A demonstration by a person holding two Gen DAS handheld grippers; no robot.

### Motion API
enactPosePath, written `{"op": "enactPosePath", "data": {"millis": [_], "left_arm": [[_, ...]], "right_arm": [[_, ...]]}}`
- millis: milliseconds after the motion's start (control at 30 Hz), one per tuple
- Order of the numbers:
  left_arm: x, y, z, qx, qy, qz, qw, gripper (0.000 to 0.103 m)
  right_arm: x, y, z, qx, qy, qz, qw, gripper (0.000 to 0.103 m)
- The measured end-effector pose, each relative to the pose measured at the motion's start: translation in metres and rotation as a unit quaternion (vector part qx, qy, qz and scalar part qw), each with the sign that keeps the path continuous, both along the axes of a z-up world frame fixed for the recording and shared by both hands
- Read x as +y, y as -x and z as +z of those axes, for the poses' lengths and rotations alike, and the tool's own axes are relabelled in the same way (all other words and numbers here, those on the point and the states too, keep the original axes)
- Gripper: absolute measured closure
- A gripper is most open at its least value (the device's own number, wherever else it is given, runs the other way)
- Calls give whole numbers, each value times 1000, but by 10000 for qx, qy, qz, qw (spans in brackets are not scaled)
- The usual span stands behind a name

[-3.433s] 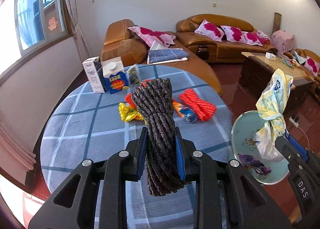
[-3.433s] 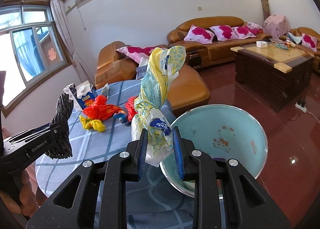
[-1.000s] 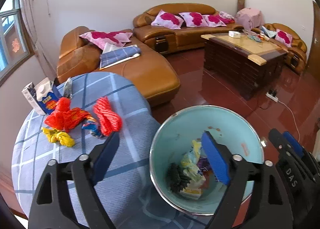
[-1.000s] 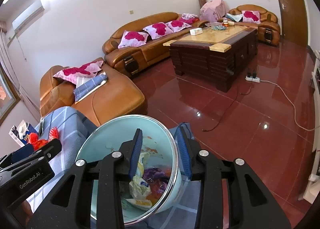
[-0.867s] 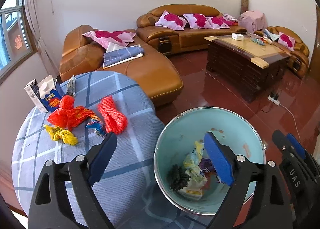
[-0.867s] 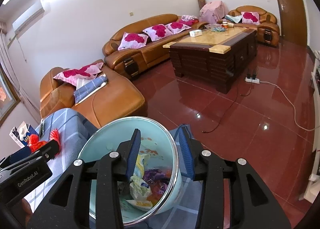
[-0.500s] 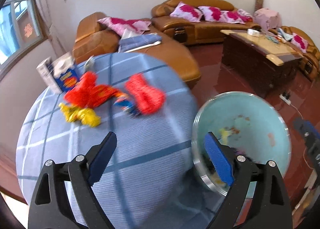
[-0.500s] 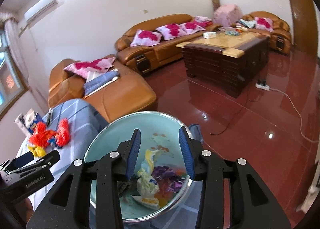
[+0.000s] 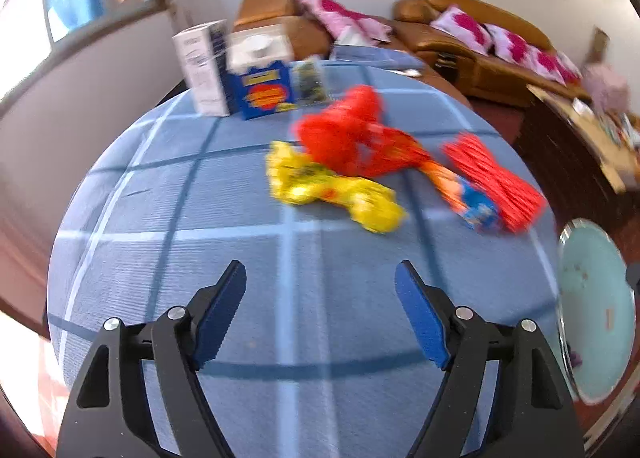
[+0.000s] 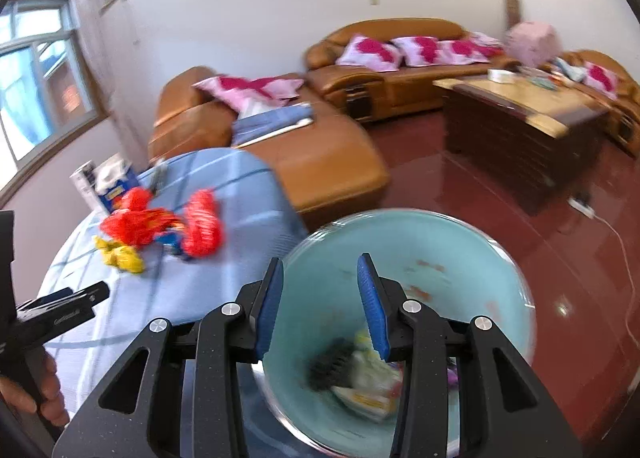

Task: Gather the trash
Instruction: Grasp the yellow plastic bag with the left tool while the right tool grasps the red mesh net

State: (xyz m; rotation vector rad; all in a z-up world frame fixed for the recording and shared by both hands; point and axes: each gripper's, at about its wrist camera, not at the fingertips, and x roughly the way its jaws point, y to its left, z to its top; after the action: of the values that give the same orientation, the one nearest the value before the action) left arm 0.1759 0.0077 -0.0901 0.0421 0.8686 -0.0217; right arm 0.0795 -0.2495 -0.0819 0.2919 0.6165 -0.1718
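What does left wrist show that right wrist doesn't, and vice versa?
Left wrist only: the left gripper head-on, jaws closing with nothing between them, over the bare tablecloth.

Right wrist only: the right gripper, empty, above the bin; the trash inside, including a dark bundle; a hand on the left gripper's handle.

Both: yellow wrapper, red bag, red rope bundle, cartons, sofas. Left wrist catches only the bin's edge.
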Motion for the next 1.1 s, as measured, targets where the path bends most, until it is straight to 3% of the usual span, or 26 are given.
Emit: {"op": "enactPosePath", "data": {"millis": [167, 333, 600, 700, 800, 867, 933, 1100], "left_arm": [[19, -24, 5, 42, 241, 366, 9990, 28], [3, -47, 7, 26, 285, 464, 9985, 27], [-18, -85, -22, 394, 202, 715, 9965, 27], [-6, -87, -32, 573, 292, 685, 9956, 45], [7, -80, -30, 496, 339, 603, 9964, 57], [18, -76, -29, 479, 381, 561, 9965, 71], [27, -73, -30, 475, 434, 545, 9964, 74], [57, -54, -24, 352, 607, 600, 9957, 74]], "right_arm": [[21, -46, 10, 47, 51, 534, 9985, 63], [34, -84, 7, 212, 10, 863, 9960, 63], [49, -123, -6, 432, 8, 1113, 9928, 63], [54, -138, -17, 641, -9, 1236, 9903, 63], [54, -144, -28, 850, -189, 1269, 9881, 65], [55, -143, -32, 907, -298, 1319, 9867, 69], [56, -139, -31, 870, -266, 1365, 9864, 85], [65, -122, -17, 680, -132, 1336, 9886, 90]]}}
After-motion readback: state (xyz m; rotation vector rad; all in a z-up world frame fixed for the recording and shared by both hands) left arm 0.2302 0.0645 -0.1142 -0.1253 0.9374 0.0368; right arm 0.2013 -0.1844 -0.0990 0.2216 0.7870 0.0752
